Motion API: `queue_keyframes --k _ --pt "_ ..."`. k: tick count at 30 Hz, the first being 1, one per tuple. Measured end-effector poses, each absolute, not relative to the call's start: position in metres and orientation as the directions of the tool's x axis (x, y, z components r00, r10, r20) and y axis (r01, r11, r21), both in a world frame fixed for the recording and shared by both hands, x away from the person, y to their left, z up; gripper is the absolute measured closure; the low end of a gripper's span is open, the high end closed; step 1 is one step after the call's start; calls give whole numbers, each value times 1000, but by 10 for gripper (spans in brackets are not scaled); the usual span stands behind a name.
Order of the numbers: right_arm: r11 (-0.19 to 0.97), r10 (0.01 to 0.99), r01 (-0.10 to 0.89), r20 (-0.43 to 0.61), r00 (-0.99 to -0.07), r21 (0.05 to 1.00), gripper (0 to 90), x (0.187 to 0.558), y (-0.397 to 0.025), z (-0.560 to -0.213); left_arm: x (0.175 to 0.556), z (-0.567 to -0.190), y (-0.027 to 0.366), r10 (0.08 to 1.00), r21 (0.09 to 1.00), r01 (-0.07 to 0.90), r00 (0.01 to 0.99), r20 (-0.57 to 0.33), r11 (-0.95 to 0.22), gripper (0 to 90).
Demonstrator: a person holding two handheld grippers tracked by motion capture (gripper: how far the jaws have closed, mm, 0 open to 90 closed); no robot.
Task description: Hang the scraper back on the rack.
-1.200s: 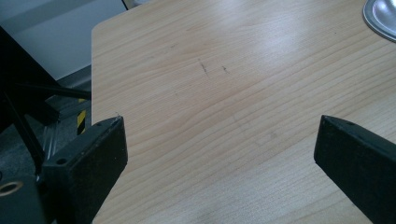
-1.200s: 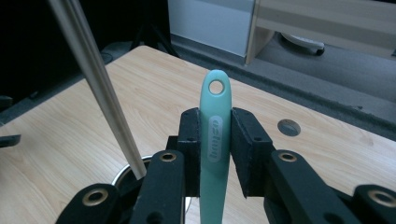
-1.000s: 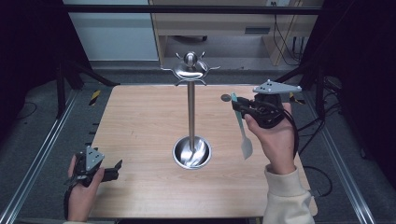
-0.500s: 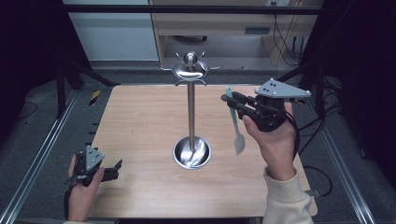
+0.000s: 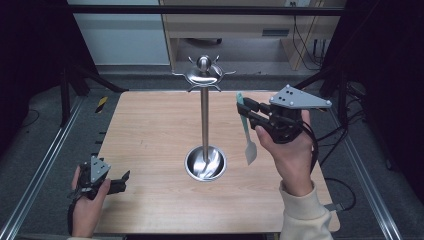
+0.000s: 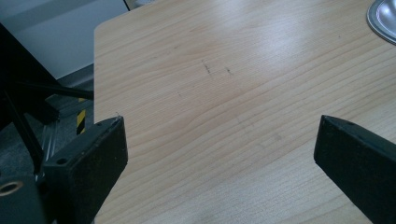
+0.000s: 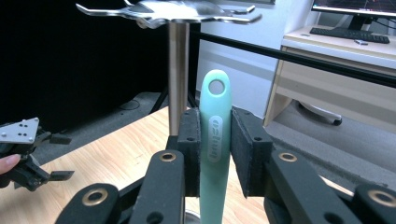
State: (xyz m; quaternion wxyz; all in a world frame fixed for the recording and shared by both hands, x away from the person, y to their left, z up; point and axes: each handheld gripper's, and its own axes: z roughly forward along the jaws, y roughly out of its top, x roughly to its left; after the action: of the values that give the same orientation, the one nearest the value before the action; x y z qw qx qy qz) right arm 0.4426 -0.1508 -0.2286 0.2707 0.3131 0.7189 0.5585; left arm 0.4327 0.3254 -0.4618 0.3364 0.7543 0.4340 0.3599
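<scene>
Carrying step: right gripper (image 5: 252, 114) clamped on mint-green plastic spatula (image 5: 246, 131), hanging upright, right of polished steel hook stand (image 5: 204, 125). Next: raise, align handle hole with a hook. Left gripper (image 5: 120, 181) spread wide, idle, near-left on wooden table (image 5: 150, 130).

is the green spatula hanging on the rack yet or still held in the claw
Held, not hung. The right claw is shut on the spatula handle, hole end up, blade hanging above the table, beside the rack, short of its hooks.

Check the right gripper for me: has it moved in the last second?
Yes. The right gripper, shut on the green spatula, has drifted left toward the metal stand, and the spatula now hangs nearly upright.
</scene>
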Motion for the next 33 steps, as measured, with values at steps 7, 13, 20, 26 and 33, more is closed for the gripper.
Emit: queue_keyframes --k 7,13,20,26,33 --pt "158 748 99 -54 -661 982 743 435 -146 -225 433 -461 326 898 821 411 360 253 -396 25" --pt "170 742 84 -71 -666 982 742 431 -139 -223 432 -461 326 898 822 409 358 255 -397 26" --pt "171 737 74 -78 -671 982 742 431 -136 -222 433 -461 326 898 821 408 357 258 -398 27" --pt "151 729 44 -81 -680 987 742 426 -134 -216 433 -461 326 897 819 410 358 260 -402 27" --pt "155 727 37 -89 -681 987 742 422 -126 -207 433 -462 324 893 816 411 365 262 -408 27"
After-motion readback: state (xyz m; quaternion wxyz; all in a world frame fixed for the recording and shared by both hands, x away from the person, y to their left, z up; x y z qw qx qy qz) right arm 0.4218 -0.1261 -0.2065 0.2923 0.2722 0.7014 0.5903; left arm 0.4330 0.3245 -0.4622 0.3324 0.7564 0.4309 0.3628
